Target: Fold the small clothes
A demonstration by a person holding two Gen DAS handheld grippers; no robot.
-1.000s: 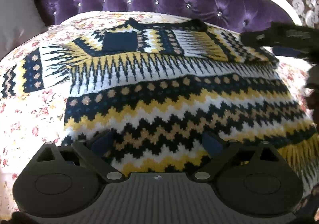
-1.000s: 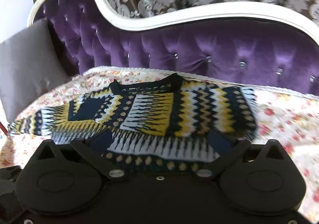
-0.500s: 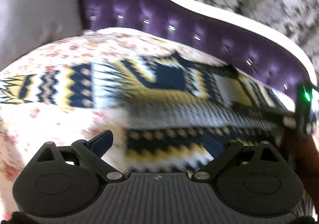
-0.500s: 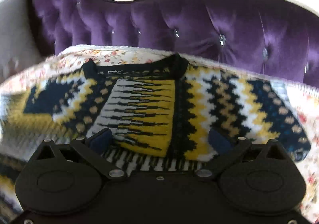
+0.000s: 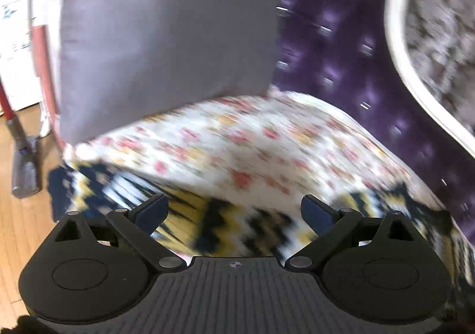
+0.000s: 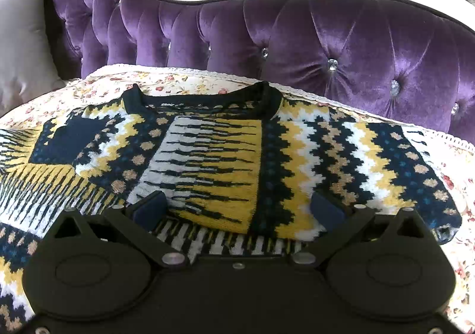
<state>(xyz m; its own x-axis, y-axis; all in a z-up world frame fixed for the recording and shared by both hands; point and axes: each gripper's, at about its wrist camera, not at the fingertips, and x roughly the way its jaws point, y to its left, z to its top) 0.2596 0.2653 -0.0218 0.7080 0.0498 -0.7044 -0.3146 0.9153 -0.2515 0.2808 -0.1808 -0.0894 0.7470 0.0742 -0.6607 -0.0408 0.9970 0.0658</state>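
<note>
Now, w/ both tongs gaping & empty, drop left gripper low onto sweater left sleeve cuff, pinch one layer, right gripper pinning body.

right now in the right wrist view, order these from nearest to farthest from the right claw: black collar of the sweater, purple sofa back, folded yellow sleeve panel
1. Folded yellow sleeve panel, just ahead of the right claw, between its fingers.
2. Black collar, farther up at the sweater's top edge.
3. Purple sofa back, behind the seat, past the floral cover.
</note>
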